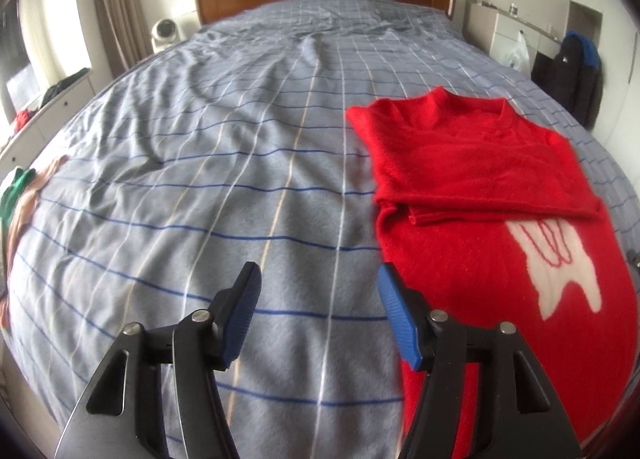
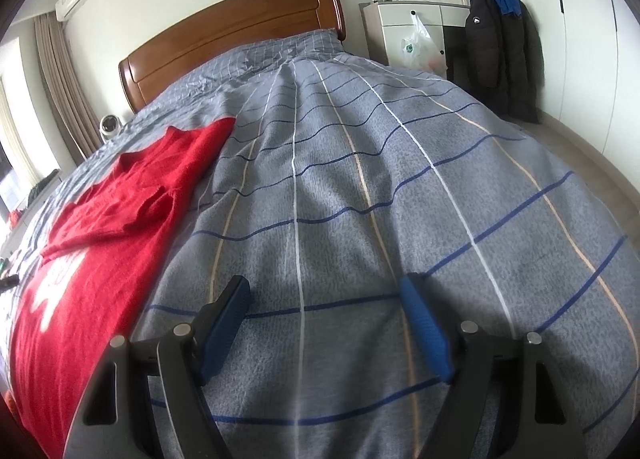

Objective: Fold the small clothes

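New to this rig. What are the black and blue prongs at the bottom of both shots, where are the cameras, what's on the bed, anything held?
No robot arm: a person holds a two-finger gripper in each hand, each with a fisheye camera looking along its fingers. The prongs are those fingers, with blue pads. One picture is from the left gripper, the other from the right gripper. Both stand open over the grey checked bedspread and hold nothing. A red sweater lies on the bed between them, its top part folded down over a white design.
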Action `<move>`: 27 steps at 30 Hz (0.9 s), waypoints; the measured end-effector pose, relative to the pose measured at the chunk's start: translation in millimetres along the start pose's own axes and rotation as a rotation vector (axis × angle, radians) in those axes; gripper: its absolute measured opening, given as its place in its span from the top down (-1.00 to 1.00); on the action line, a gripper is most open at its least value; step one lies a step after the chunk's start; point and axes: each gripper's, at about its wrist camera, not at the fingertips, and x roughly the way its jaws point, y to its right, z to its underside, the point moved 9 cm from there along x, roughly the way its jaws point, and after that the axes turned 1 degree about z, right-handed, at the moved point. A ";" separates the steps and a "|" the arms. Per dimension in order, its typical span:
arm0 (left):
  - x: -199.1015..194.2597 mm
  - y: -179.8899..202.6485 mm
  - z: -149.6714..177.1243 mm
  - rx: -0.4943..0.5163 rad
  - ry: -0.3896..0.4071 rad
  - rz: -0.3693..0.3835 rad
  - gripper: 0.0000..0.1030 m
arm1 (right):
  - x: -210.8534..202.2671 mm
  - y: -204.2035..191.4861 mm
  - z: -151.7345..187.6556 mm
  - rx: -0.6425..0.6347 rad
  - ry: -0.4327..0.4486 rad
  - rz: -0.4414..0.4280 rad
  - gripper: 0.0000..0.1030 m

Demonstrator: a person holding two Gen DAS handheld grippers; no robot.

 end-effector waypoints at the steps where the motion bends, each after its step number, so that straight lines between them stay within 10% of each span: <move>1: -1.1 -0.7 0.2 -0.002 0.001 0.000 -0.24 | 0.2 -0.6 0.3 -0.005 -0.002 0.006 -0.50; 19: -10.7 -16.4 24.6 -0.003 -0.022 -0.034 -0.43 | 0.8 -3.7 2.4 -0.022 -0.009 0.025 -0.52; 27: 15.9 -43.1 57.6 -0.104 -0.066 0.046 -0.94 | 3.8 -10.3 3.0 -0.057 -0.025 0.064 -0.52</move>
